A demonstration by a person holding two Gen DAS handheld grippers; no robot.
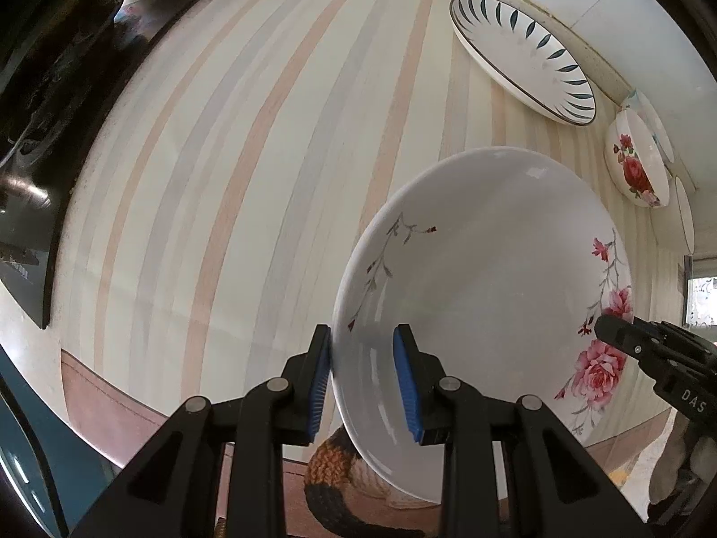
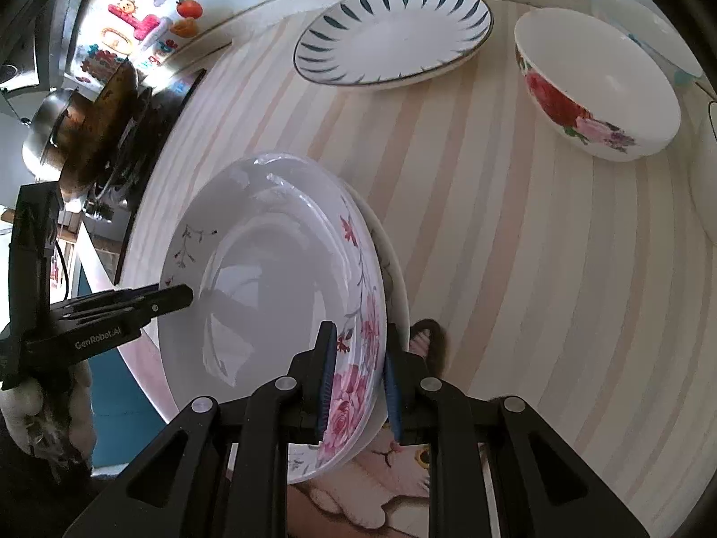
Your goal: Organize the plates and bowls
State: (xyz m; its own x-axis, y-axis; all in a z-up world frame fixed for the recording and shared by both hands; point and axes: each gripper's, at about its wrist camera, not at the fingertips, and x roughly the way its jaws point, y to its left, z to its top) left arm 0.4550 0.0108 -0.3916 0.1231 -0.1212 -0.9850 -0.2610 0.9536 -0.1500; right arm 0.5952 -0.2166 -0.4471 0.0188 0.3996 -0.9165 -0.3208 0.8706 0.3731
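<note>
Held plate (image 1: 484, 296): white, pink roses at 4 o'clock
Far plate (image 2: 394, 36): white, dark teal leaf strokes round rim
Bowl (image 2: 600, 89): white, red and pink roses
Tablecloth (image 1: 251, 179): cream, peach and grey stripes
Gripper pads (image 1: 408, 385): blue

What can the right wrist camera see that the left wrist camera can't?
Only the right wrist view shows the colourful fridge magnets, a metal pot and a second plate under the one being held. Only the left wrist view shows something knitted, orange and black, below the plate. Both show the pink-flower plate gripped by the left gripper and right gripper, the leaf-pattern plate and the rose bowl.
</note>
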